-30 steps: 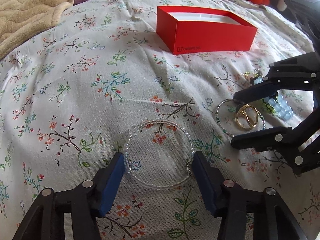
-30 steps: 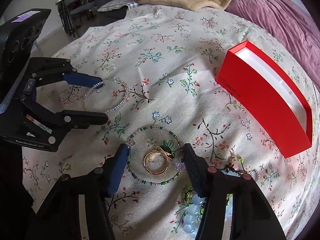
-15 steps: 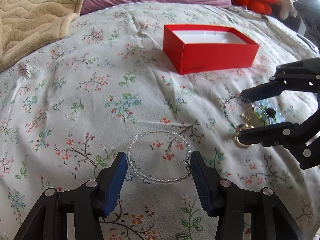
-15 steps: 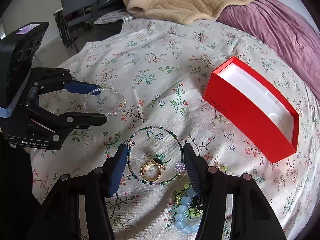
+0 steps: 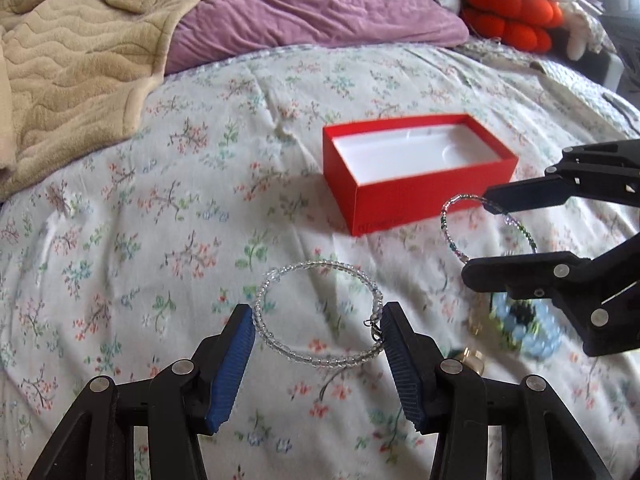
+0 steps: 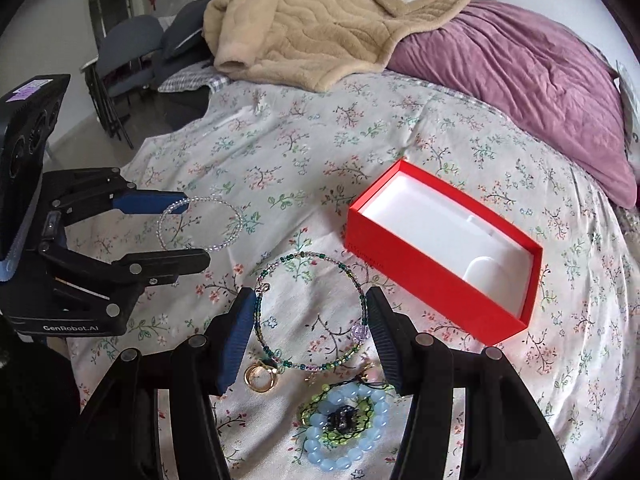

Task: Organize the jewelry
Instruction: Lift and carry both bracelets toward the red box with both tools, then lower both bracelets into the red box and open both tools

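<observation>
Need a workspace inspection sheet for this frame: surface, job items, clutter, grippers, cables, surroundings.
Surface: floral bedspread, rumpled.
Job's things: open red box, white lining, no jewelry seen inside; clear bead bracelet and green bead bracelet both held; gold rings and blue-green bead piece lying on the bedspread.
Clutter: nothing seen.
Grippers: left gripper shut on the clear bead bracelet; right gripper shut on the green bead bracelet.
Cables: nothing seen.
Surroundings: beige blanket, purple duvet, orange cushion, folding chair.
</observation>
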The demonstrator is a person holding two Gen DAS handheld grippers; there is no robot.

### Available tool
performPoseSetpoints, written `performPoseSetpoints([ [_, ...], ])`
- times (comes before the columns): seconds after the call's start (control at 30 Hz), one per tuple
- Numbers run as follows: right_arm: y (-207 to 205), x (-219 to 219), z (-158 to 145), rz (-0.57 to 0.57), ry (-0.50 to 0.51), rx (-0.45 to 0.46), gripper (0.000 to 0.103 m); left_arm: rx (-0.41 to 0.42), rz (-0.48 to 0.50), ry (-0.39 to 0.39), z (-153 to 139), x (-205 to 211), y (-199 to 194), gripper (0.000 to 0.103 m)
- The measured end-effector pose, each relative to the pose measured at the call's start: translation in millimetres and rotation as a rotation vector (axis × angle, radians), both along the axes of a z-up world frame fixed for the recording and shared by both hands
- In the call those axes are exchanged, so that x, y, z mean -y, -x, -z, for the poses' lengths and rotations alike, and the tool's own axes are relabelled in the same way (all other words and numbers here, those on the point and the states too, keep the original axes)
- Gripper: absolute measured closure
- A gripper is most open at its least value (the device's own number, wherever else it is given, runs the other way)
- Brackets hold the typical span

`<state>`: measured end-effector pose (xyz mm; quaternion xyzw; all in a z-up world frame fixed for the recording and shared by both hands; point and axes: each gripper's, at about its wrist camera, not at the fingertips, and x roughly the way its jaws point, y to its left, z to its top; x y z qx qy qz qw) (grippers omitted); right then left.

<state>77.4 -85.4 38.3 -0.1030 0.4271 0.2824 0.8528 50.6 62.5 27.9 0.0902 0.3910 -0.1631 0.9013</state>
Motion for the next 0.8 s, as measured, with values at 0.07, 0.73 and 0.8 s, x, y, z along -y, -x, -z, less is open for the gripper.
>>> performPoseSetpoints([
  [0.07,-5,8,-6,0.030,-0.013,0.005,0.044,0.006,-0.006,0.002,-4,9,-7,0.048],
  [0.73,-78,102,-2,0.302,-0.077,-0.023,0.044,0.034,-0.018,0.006,0,100,-92,0.048],
  [0.8,-85,106,4,0.310,-0.068,-0.038,0.044,0.030,-0.012,-0.001,4,104,-98,0.047],
])
